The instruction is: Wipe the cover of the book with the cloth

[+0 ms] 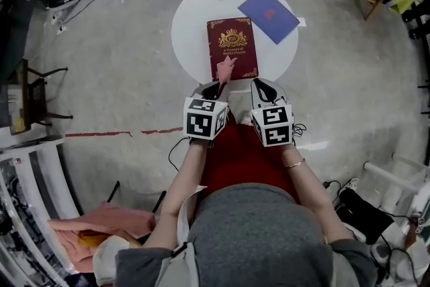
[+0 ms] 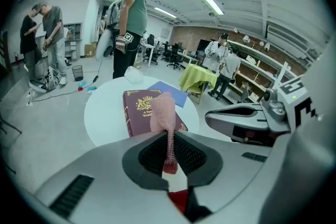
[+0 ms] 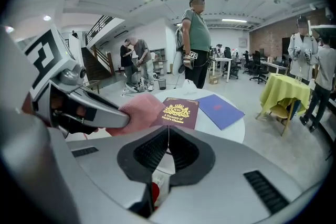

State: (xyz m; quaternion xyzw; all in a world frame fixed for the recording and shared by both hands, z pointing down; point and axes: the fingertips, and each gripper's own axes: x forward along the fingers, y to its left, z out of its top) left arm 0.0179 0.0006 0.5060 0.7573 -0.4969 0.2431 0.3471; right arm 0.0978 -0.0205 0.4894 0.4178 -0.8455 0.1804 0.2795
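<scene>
- Left gripper (image 1: 216, 87): jaws clamped on one end of the pink cloth (image 1: 226, 68). The left gripper view shows the cloth (image 2: 163, 114) pinched between the pads, with the rest bunched out in front.
- The free end of the cloth is over the near edge of the book (image 1: 233, 45). I can't tell if it touches the cover.
- Right gripper (image 1: 261, 87): jaws closed together with nothing in them. The right gripper view shows only a thin seam between the pads (image 3: 168, 140).
- Both my forearms reach straight forward, side by side. The grippers are level, just beside each other at the near rim of the table (image 1: 190, 33).
- My left gripper angles in slightly toward the book. My right one points straight ahead, just short of the book's near right corner.
- There is a bracelet (image 1: 293, 163) on my right wrist.
- The book is dark red with gold print. It lies flat, cover up, mid-table toward my side.
- A blue folder (image 1: 269, 14) lies flat just beside the book, on its far right.
</scene>
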